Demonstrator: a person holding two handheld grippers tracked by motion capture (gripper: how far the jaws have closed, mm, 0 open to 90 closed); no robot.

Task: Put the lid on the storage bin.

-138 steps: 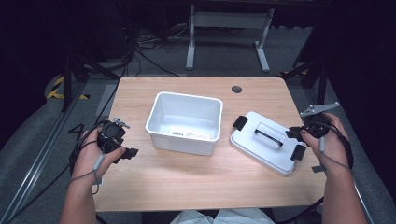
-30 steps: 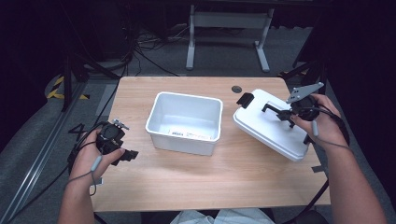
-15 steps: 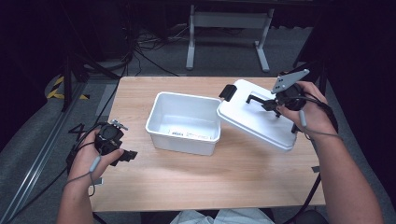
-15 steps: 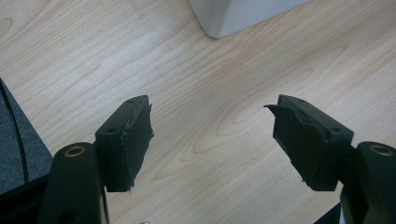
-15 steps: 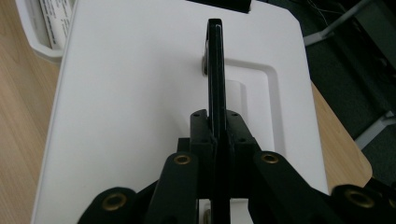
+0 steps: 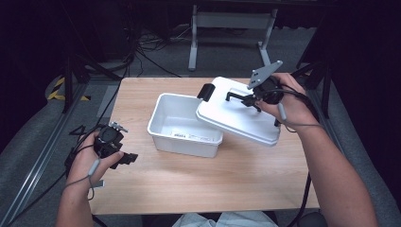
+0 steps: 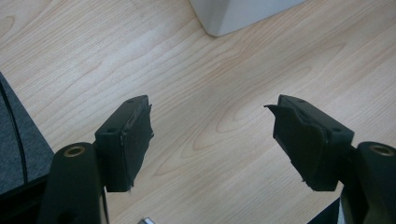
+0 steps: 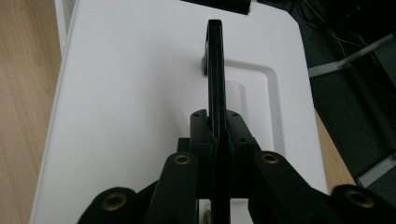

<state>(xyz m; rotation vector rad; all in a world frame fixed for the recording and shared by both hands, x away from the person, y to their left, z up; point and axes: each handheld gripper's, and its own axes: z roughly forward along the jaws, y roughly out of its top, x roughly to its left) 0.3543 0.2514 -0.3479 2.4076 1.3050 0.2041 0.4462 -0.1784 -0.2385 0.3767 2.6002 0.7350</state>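
The right hand-held gripper (image 6: 249, 98), jaws clamped on the handle (image 8: 214, 70), held the lid (image 6: 236, 117) tilted over the tub's (image 6: 182, 125) 3 o'clock rim; levelling and seating appeared next, the left hand-held gripper (image 6: 124, 157) resting wide open and empty on the bench (image 6: 198, 182).

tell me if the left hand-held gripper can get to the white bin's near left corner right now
Probably yes. The left hand-held gripper is open with nothing between its jaws, and bare table lies between it and the white bin. The lid overhangs the bin's far right side only.

Black grippers (image 6: 124, 158) with 2 brass-riveted jaws, grey cables.
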